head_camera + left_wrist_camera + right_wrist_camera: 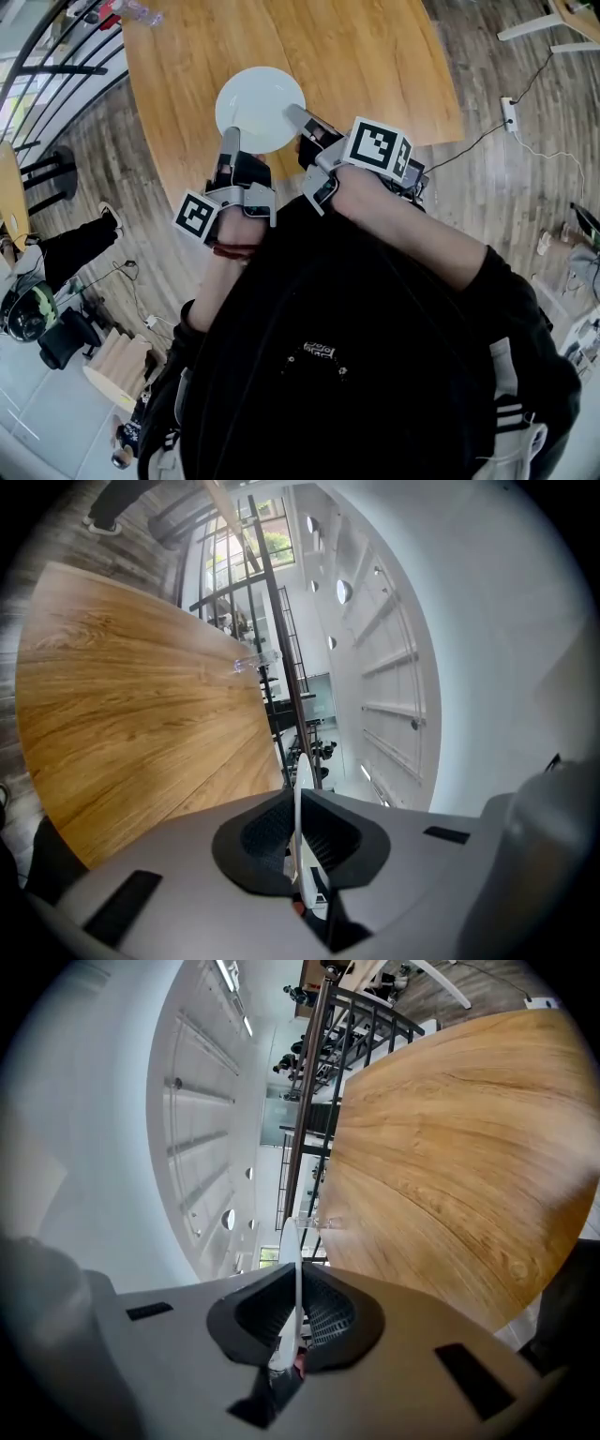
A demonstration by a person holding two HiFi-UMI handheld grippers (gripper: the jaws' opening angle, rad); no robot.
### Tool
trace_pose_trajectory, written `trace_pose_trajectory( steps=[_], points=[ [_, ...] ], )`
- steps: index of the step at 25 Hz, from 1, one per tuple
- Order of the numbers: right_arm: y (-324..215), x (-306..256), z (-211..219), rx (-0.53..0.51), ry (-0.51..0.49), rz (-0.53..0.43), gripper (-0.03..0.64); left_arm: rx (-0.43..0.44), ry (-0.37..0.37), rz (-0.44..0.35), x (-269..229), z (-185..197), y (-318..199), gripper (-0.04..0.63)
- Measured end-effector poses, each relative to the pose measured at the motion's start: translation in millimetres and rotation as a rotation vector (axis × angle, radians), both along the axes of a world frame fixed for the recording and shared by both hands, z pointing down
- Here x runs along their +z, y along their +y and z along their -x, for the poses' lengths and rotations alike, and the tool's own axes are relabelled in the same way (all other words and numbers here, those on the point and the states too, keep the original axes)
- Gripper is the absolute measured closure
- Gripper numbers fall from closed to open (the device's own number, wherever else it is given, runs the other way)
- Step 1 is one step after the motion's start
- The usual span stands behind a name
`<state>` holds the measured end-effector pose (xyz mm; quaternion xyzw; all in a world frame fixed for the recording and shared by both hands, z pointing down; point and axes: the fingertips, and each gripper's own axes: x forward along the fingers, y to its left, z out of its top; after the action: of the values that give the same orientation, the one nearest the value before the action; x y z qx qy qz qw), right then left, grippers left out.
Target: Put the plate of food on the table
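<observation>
The round white plate (258,108) hangs over the light oak table (375,66), just inside its curved near edge, which sweeps from 9 o'clock round to 5 o'clock of the plate. Bare wood stretches away from 12 to 3 o'clock. A black metal railing (56,66) stands past the table at 10 o'clock. The left gripper (231,141) is clamped on the rim at 7 o'clock and the right gripper (295,114) at 4 o'clock. In each gripper view, the thin rim sits pinched between the pads. The plate's face shows plain, glossy white.

round white plate (260,108), held level, over wooden table (375,56) near edge
</observation>
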<state>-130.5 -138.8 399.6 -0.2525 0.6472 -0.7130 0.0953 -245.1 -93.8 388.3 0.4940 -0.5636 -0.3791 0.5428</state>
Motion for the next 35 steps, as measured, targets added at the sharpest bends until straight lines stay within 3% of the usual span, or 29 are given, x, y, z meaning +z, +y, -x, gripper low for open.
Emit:
trace_pose_trajectory(
  steps=[9, 16, 26, 35],
  points=[
    [-6, -7, -1, -0.002, -0.025, -0.008, 0.584, -0.012, -0.005, -0.008, -10, -2, -5, 0.577],
    [-3, -4, 5, -0.013, -0.029, -0.007, 0.584, -0.037, 0.003, 0.028, -8, 4, 4, 0.577],
    [-5, 8, 0, 0.018, -0.016, -0.056, 0.584, 0.029, 0.035, -0.038, 5, 0, -4, 0.577],
    [-41, 38, 0, 0.043, 0.024, -0.029, 0.586, 0.089, 0.052, 0.001, 37, 1, -45, 0.577]
  ],
)
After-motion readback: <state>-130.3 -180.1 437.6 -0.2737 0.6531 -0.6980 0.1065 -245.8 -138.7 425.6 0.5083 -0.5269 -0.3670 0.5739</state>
